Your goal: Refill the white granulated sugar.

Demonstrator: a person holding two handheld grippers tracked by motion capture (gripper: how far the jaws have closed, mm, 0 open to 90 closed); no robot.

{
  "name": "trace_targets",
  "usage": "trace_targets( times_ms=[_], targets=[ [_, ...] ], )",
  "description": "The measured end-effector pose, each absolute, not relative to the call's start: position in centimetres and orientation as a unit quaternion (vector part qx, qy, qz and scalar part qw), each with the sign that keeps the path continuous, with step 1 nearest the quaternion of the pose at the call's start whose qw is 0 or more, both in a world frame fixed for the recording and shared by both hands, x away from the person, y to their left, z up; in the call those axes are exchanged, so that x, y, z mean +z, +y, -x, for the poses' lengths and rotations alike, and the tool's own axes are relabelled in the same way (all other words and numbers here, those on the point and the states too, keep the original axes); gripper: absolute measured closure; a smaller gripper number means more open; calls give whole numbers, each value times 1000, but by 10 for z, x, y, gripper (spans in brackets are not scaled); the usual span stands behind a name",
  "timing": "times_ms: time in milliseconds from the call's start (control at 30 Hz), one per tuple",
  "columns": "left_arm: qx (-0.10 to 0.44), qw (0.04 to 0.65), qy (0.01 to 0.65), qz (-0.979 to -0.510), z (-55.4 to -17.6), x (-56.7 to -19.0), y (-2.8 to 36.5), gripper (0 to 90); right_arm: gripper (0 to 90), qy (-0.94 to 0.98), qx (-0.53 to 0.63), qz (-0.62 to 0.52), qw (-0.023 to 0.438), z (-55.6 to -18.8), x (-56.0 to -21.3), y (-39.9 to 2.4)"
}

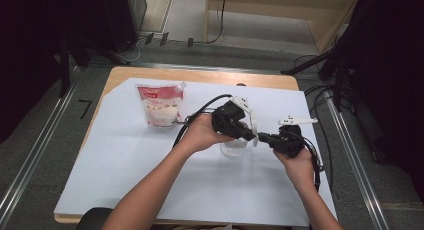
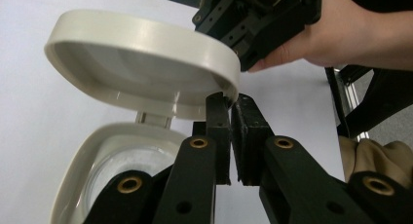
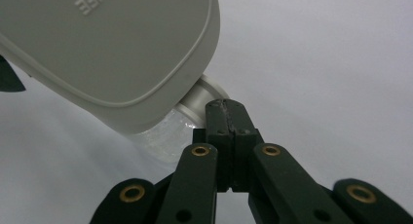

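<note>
The jar (image 2: 117, 170) — its body cut off by the left gripper view's lower edge — stays mostly hidden.

Glossy cream plastic lid (image 2: 141, 63); clear container (image 2: 117, 170); matt black claw (image 2: 234, 131); shiny pouch (image 1: 161, 104); matt white tabletop (image 1: 150, 160).

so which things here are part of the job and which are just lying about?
In the job:
- jar with hinged lid, flipped up
- left tongs, shut on the lid's rim
- right tongs, shut, tips against the jar's collar

Lying about:
- pouch, upright at the back
- white sheet on the table
</note>
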State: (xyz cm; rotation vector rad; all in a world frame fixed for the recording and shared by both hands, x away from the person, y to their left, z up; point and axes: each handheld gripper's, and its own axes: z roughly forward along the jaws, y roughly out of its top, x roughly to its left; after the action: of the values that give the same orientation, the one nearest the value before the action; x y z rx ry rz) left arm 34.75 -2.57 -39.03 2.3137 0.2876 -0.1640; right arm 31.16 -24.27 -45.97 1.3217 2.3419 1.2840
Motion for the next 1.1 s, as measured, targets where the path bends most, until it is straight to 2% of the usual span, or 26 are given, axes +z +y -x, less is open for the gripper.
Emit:
trace_targets(
  times_ms=[200, 433, 467, 500, 600, 833, 933, 1100],
  targets=[
    [-68, 393, 115, -910, -350, -391, -28, 841, 900, 783, 432, -440, 77, -311, -459, -244],
    [-60, 390, 130, -910, -351, -388, -20, 699, 875, 782, 432, -441, 83, -311, -458, -246],
    [-59, 389, 128, -910, -351, -387, -17, 656, 842, 778, 436, -444, 81, -310, -458, -248],
    [-60, 394, 129, -908, -352, -386, -15, 656, 842, 778, 436, -444, 81, -310, -458, -248],
    [-59, 407, 134, -902, -350, -384, -8, 530, 806, 765, 447, -458, 73, -305, -455, -256],
    [-60, 404, 150, -900, -346, -385, 9, 479, 680, 760, 464, -449, 75, -289, -447, -267],
    [-71, 394, 168, -901, -344, -385, 16, 447, 548, 754, 470, -453, 74, -285, -450, -267],
    [-62, 402, 179, -896, -341, -382, 29, 407, 514, 758, 467, -449, 66, -274, -455, -267]
  ],
)
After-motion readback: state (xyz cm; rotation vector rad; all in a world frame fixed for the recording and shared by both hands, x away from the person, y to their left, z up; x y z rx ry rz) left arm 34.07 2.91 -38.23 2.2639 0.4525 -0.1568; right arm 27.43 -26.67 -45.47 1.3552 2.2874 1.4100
